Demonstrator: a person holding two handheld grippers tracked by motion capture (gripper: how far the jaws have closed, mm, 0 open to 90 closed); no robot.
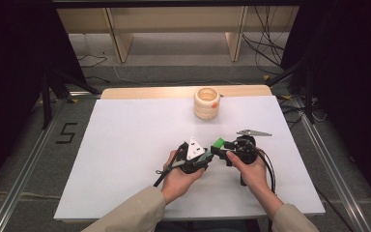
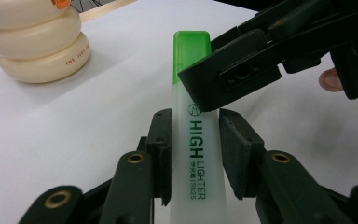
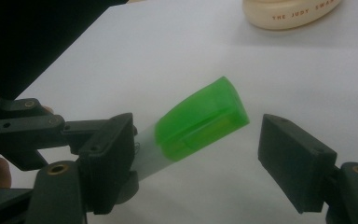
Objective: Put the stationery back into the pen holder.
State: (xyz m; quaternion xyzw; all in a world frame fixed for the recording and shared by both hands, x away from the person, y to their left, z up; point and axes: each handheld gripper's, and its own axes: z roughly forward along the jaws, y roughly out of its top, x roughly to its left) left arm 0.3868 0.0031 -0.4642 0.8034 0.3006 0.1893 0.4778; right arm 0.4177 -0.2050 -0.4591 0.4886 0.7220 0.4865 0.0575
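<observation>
A highlighter (image 2: 196, 154) with a translucent white body and a green cap (image 3: 199, 122) is held just above the white table. My left gripper (image 2: 196, 116) is shut on its body, the pads pressing both sides of the printed label. My right gripper (image 3: 196, 140) stands open around the cap. Its left jaw is close beside the body just below the cap, and its right jaw stands clear of the cap. In the high view both grippers meet near the table's front middle, left gripper (image 1: 207, 153) and right gripper (image 1: 222, 147), with the green cap (image 1: 218, 143) between them.
A cream ring-shaped holder (image 1: 206, 103) with an orange spot stands at the back of the white table sheet (image 1: 125, 145). Its base is seen in the left gripper view (image 2: 37, 46). Wooden shelving and cables lie beyond the far edge.
</observation>
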